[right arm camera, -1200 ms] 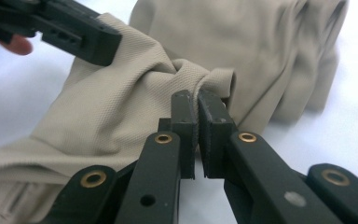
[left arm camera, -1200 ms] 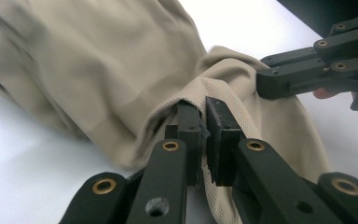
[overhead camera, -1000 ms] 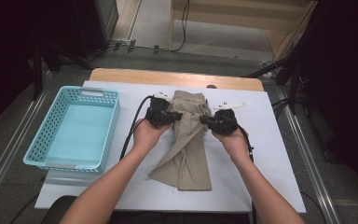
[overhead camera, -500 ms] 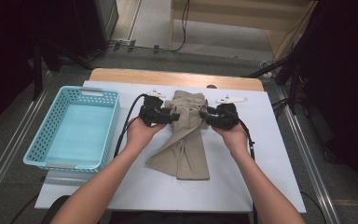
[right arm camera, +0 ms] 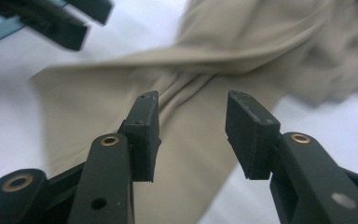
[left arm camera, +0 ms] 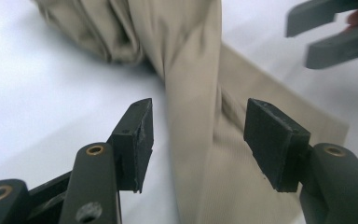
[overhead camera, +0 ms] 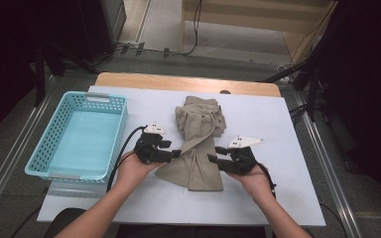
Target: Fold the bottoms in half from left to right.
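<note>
Your left claw (overhead camera: 177,153) and right claw (overhead camera: 212,154) have just been opening, with nothing pinched. They sit on either side of the tan pants (overhead camera: 198,133), which lie on the desk (overhead camera: 278,129) right of the blue basket (overhead camera: 82,136).

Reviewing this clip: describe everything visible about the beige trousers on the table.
The beige trousers look like thin woven cotton, plain khaki. They lie on the white table, right of the blue basket. The far end is folded back into a crumpled bundle; the two legs run toward the person, one crossing over the other, and end in flat hems. The left gripper and right gripper flank the legs with jaws open, gripping nothing.
</note>
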`<state>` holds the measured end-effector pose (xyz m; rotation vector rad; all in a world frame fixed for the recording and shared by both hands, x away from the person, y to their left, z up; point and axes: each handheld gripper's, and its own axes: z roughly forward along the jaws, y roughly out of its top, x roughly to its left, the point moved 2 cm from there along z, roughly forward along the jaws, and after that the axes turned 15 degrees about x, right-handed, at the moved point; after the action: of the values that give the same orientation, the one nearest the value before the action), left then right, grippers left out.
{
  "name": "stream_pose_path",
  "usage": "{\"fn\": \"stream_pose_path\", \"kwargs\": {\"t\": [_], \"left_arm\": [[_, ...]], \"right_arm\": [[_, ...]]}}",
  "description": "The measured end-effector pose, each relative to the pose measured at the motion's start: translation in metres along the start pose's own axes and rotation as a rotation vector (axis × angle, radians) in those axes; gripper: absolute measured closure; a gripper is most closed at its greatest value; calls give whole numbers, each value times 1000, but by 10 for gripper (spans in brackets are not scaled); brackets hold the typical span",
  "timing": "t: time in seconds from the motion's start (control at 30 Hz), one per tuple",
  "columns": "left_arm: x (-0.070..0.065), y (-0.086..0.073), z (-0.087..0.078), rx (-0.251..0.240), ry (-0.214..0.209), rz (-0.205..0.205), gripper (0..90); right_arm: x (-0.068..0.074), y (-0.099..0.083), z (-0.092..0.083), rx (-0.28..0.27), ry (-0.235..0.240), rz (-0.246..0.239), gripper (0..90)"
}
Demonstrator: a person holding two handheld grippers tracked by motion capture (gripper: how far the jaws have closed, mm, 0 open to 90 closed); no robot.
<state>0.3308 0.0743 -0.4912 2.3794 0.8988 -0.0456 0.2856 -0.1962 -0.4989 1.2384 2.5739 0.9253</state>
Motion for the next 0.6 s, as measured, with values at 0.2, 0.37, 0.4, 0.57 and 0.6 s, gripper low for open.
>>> {"fn": "stream_pose_path", "kwargs": {"t": [0.2, 0.37, 0.4, 0.57, 0.6], "left_arm": [[-9, -19, 1, 33, 25, -21, 441], [-9, -32, 0, 55, 60, -72, 442], [-8, -33, 0, 50, 55, -85, 464], [-4, -36, 5, 71, 16, -143, 672], [-5, -35, 8, 89, -17, -138, 802]], "right_arm": [[30, -24, 10, 40, 46, -49, 525], [57, -33, 19, 49, 66, -106, 485], [62, -33, 22, 60, 79, -112, 485], [72, -36, 37, 98, 72, -150, 538], [73, -37, 37, 88, 36, -165, 663]]}}
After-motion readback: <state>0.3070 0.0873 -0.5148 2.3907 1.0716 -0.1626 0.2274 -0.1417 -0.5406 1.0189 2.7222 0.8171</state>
